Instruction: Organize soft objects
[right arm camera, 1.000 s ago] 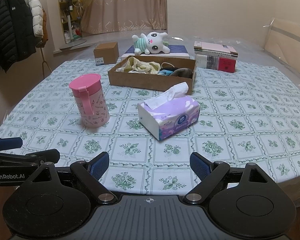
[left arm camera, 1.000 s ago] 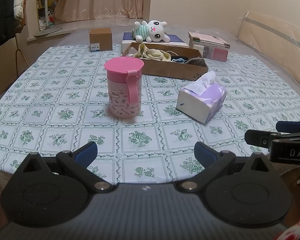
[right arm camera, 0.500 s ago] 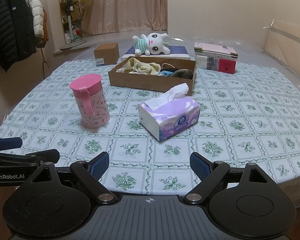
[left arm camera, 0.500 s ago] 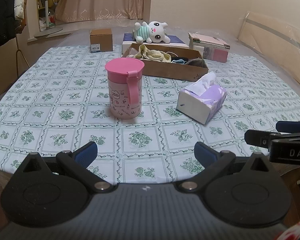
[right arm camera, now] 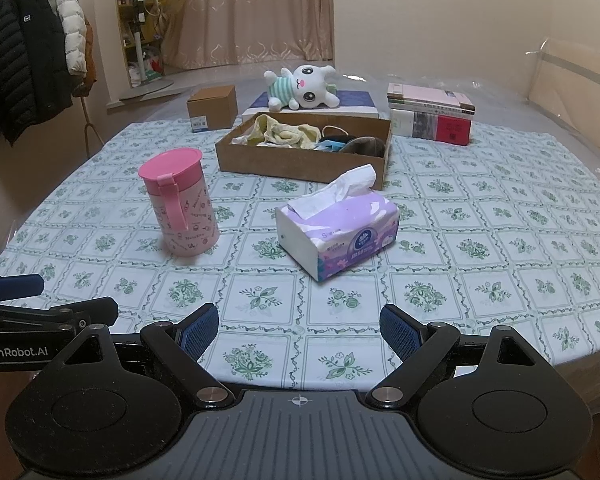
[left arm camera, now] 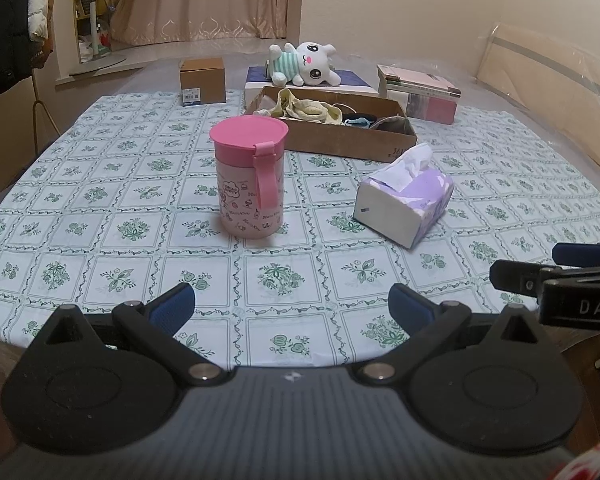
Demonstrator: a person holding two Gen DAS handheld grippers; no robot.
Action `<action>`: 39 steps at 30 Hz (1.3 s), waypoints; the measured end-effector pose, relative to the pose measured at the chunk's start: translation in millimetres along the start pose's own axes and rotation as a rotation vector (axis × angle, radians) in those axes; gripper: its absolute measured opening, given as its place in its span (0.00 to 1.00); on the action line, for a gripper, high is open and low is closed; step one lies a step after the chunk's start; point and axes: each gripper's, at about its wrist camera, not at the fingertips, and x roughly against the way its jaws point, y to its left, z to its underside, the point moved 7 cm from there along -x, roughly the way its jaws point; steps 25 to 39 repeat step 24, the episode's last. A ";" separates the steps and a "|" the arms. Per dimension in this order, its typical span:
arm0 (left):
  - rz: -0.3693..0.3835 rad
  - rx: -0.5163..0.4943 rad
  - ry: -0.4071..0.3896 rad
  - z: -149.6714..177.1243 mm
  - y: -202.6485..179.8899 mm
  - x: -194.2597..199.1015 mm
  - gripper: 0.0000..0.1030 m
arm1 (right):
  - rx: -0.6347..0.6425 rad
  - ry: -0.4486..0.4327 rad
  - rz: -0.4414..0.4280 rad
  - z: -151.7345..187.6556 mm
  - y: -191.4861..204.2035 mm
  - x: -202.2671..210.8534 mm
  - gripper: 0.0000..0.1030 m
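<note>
A white plush bunny (left arm camera: pixel 304 63) (right arm camera: pixel 302 87) lies on a flat box at the far side of the table. A cardboard tray (left arm camera: pixel 340 146) (right arm camera: pixel 300 164) in front of it holds a yellow cloth (right arm camera: pixel 286 133) and dark soft items. A purple tissue pack (left arm camera: pixel 406 200) (right arm camera: pixel 340 228) lies mid-table. My left gripper (left arm camera: pixel 291 306) is open and empty at the near table edge. My right gripper (right arm camera: pixel 299 326) is open and empty, beside it on the right.
A pink lidded cup (left arm camera: pixel 250 178) (right arm camera: pixel 178 206) stands left of the tissue pack. A small brown box (right arm camera: pixel 213 107) and a stack of books (right arm camera: pixel 432 116) sit at the back. Coats (right arm camera: pixel 24 68) hang at the far left. The table has a floral cloth (right arm camera: pixel 500 216).
The left wrist view has crept slightly forward and right; the cup sits a little closer. Both grippers stay open.
</note>
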 end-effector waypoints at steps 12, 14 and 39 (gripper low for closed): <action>0.000 0.000 0.000 0.2 -0.1 -0.3 0.99 | -0.001 0.001 0.000 0.2 -0.2 0.1 0.85; -0.001 0.000 0.000 0.1 0.0 -0.2 0.99 | -0.001 0.001 0.000 0.5 0.0 -0.1 0.85; -0.006 0.014 -0.019 2.4 2.4 -0.1 1.00 | 0.000 0.000 0.001 0.6 -0.1 -0.1 0.85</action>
